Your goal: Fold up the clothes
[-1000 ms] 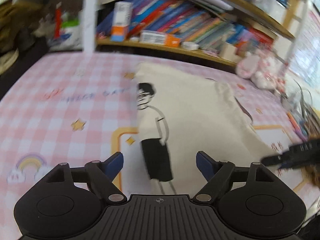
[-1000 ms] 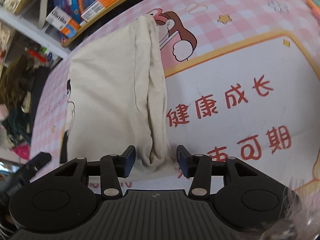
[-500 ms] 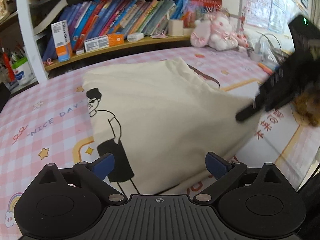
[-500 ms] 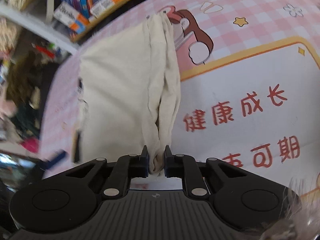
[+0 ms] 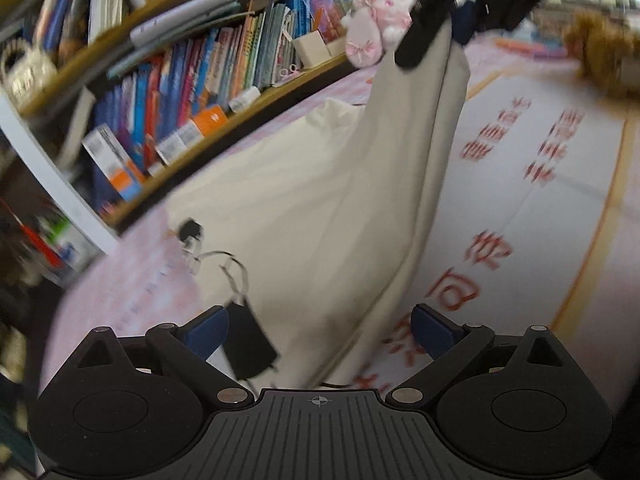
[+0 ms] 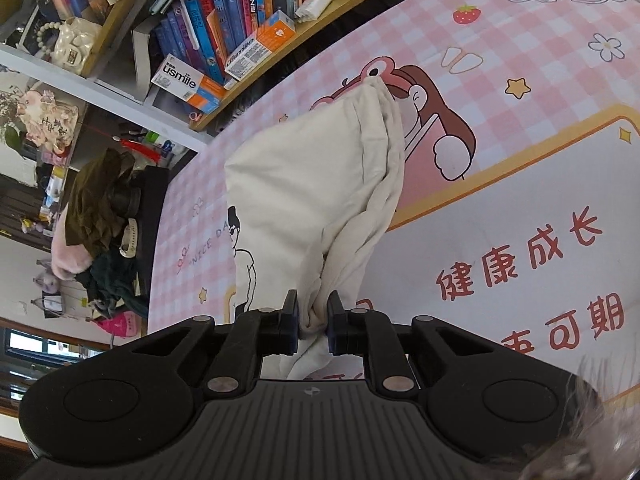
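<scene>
The cream T-shirt (image 6: 320, 184), printed with a black-and-white cartoon figure, was found on the pink checked mat (image 6: 540, 92), near the mat's edge that ran along the bookshelf (image 6: 240, 12). One bunched end of the garment was clamped between the fingers of the right gripper (image 6: 313, 317), whose jaws had just been closing and were pressed together on the folds. That end was lifted clear of the mat, so that the cloth was stretched into a slanting sheet from the raised corner to the part lying flat.

In the left wrist view the same shirt (image 5: 320, 200) was seen hanging from the right gripper (image 5: 452, 20) at the top of the picture, with the lower edge trailing on the mat (image 5: 560, 208). The fingers of the left gripper (image 5: 320, 326) were held wide apart, having just been opening, and nothing was gripped by them; the lower hem and the printed figure's dark shorts were framed between the blue pads (image 5: 430, 328), but whether the cloth was touched could not be told. The picture was blurred by motion.

Red Chinese characters inside a yellow border were shown on the white panel of the mat beside the shirt. A pink plush toy (image 5: 376, 24) was seen at the far edge by the shelf, and a heap of dark clothing (image 6: 104, 216) lay beyond the mat's left edge.
</scene>
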The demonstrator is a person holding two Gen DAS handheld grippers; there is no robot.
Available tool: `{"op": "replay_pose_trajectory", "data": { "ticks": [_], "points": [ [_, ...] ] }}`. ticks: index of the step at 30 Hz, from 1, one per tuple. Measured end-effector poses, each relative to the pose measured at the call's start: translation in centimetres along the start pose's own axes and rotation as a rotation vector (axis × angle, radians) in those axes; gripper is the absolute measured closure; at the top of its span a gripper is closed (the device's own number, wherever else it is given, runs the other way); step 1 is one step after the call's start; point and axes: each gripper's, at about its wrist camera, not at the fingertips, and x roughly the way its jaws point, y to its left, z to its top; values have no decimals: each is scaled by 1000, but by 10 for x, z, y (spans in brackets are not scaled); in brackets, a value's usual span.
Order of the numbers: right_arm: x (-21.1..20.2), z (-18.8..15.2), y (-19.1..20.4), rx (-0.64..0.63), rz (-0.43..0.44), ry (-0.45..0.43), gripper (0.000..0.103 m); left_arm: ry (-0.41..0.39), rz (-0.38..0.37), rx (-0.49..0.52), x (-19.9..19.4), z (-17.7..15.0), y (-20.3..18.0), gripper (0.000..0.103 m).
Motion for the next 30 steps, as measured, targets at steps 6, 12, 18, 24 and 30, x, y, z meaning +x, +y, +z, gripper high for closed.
{"op": "replay_pose_trajectory", "data": {
  "ticks": [6, 12, 18, 24, 30],
  "points": [
    [-4, -3, -5, -18, -42, -20, 91, -31, 100, 95, -2, -3, -2, 9],
    [0, -15, -8, -135, -158, -32, 84, -65, 115, 140, -7, -1, 0, 13],
    [-3, -34, 18, -551, -335, -69, 43, -60, 81, 122, -5, 3, 4, 13],
    [15, -65, 45, -1025, -330, 11, 37, -47, 34, 80, -2, 4, 13, 13],
    [53, -91, 66, -1188, -218, 107, 38, -20, -34, -15, 2, 7, 28, 13]
  ]
}}
